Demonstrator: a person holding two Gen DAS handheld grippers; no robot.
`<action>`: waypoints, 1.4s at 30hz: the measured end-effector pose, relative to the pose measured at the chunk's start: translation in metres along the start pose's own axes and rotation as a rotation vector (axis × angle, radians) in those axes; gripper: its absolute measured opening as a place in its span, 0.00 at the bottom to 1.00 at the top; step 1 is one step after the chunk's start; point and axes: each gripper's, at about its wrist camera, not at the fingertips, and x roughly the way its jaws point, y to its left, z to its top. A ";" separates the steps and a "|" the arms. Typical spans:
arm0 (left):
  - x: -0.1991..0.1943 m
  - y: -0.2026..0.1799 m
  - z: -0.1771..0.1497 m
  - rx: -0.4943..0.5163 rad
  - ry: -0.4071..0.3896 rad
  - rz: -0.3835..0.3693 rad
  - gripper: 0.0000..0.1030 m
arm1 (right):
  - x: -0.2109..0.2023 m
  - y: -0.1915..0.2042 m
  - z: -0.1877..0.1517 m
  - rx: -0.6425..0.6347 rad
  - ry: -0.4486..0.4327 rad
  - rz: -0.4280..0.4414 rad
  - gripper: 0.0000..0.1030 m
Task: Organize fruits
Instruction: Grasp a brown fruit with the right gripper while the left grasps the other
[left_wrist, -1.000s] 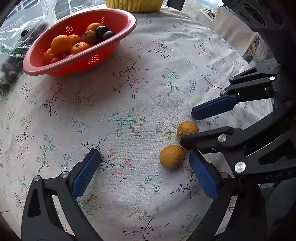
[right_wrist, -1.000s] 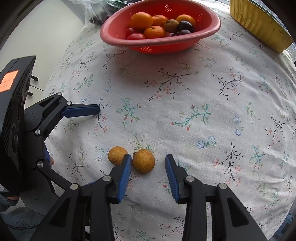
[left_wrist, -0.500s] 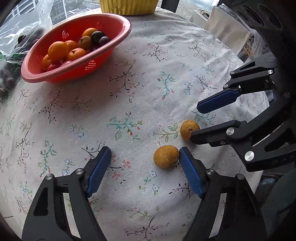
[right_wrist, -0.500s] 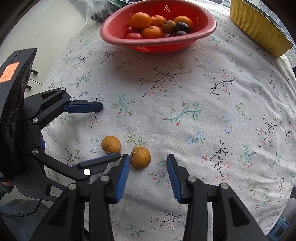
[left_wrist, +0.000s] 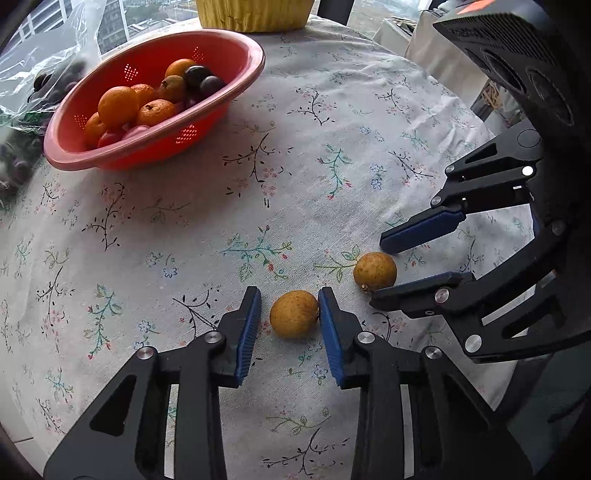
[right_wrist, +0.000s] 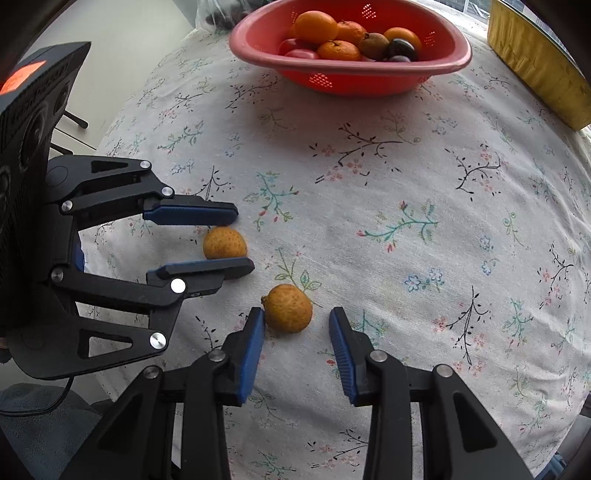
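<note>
Two small yellow-brown fruits lie on the flowered tablecloth. My left gripper (left_wrist: 286, 321) is open around the near fruit (left_wrist: 293, 314); its right pad touches the fruit, the left pad stands apart. It also shows in the right wrist view (right_wrist: 236, 236), around that same fruit (right_wrist: 224, 243). My right gripper (right_wrist: 297, 332) is open around the other fruit (right_wrist: 289, 308), with its left pad touching it. In the left wrist view the right gripper (left_wrist: 380, 269) brackets that fruit (left_wrist: 375, 271).
A red colander basket (left_wrist: 236, 92) with oranges, dark plums and red fruits stands at the far side, also in the right wrist view (right_wrist: 436, 70). A yellow container (right_wrist: 539, 62) is beside it. A clear plastic bag (left_wrist: 33, 74) lies far left.
Both grippers have moved forward over their fruits. The left jaws have narrowed a lot around the near fruit. The right jaws now straddle the other fruit.
</note>
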 end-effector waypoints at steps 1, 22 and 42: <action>0.000 0.000 0.000 0.006 0.000 0.002 0.30 | 0.000 -0.001 0.000 0.006 -0.003 0.003 0.38; -0.001 0.003 0.000 0.014 0.024 -0.009 0.30 | 0.000 -0.003 0.011 0.025 -0.025 0.009 0.33; -0.009 0.015 -0.008 -0.057 -0.008 -0.037 0.24 | -0.001 -0.003 0.012 0.086 -0.073 0.006 0.28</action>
